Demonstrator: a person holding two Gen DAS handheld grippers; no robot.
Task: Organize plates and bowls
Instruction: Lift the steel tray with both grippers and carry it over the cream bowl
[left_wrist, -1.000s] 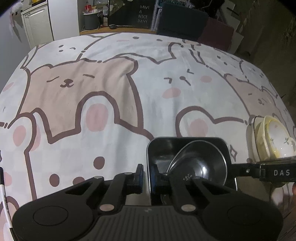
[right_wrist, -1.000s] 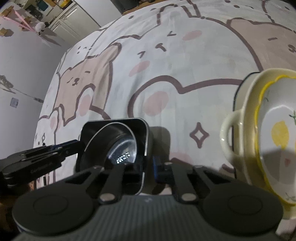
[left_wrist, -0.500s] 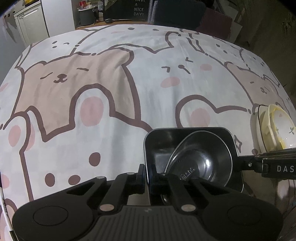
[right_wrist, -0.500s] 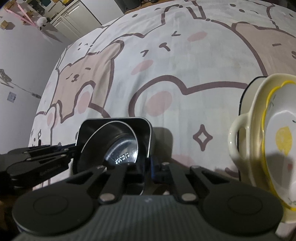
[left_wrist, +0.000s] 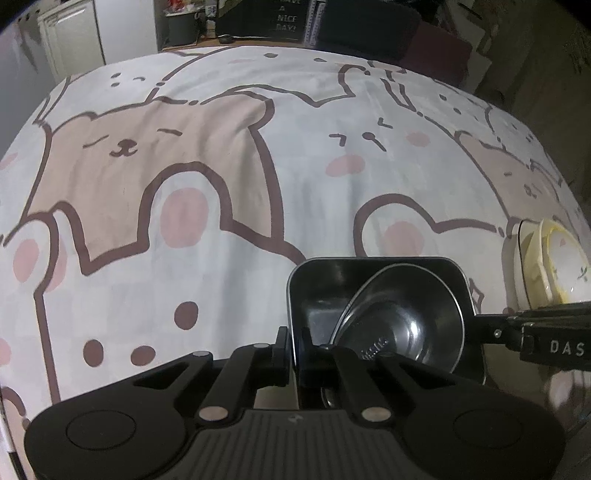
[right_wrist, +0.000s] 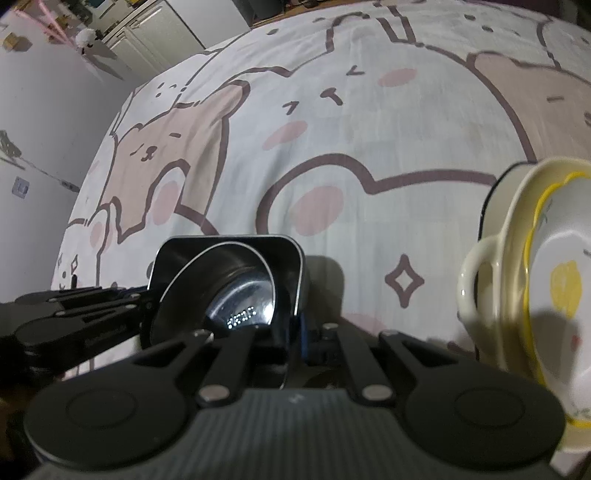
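Home: bear-print cloth (left_wrist: 258, 184), white cabinets (right_wrist: 147, 33).

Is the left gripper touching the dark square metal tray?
Touching. In the left wrist view, the left gripper has its jaws clamped on the dark square metal tray's near-left rim.

- Right gripper (right_wrist: 295, 343), bottom centre, is clamped on the right wall of a dark square tray (right_wrist: 291, 273).
- A steel bowl (right_wrist: 236, 291) leans tilted inside the tray.
- Left gripper (right_wrist: 146, 295), lower left, reaches the tray's left side.
- Stacked cream bowls (right_wrist: 517, 295) stand at the right edge on the bear-print cloth (right_wrist: 332, 129).
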